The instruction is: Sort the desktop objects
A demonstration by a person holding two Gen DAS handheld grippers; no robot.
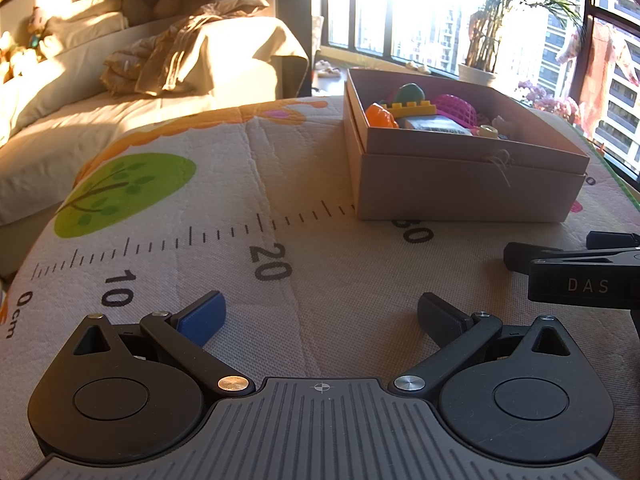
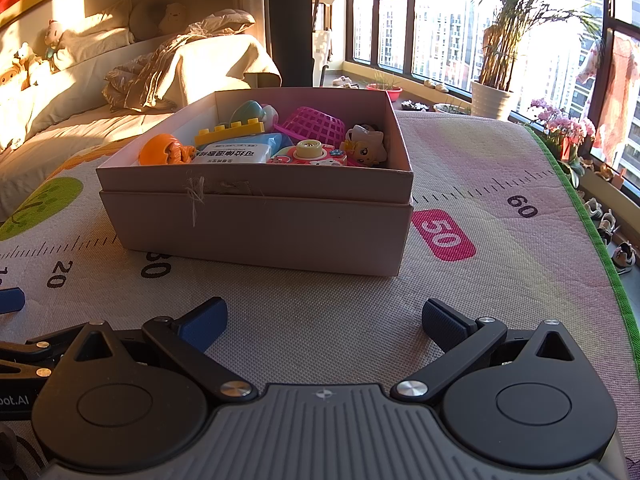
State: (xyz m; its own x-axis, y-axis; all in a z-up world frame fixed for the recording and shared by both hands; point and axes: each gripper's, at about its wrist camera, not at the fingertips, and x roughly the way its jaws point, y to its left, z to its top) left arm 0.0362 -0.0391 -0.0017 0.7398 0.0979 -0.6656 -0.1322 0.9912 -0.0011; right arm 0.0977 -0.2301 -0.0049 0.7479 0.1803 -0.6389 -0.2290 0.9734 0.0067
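Hovering low at the near edge: left hand-held gripper spread wide, nothing between the fingers; right hand-held gripper likewise wide and empty. They sit side by side, each catching the other at its frame edge.

Mat on the tabletop between the grippers and the box looks bare in both views: only the printed ruler and tree, no loose objects that I can see.

Farther out, the box stands mid-mat over the 30 mark, open. Inside: orange toy, yellow brick, wipes pack, toy camera, pink basket, doll, teal piece at the far wall.

Judgement: sort looks done or nearly so; everything visible is already boxed. Can't rule out strays outside both views.
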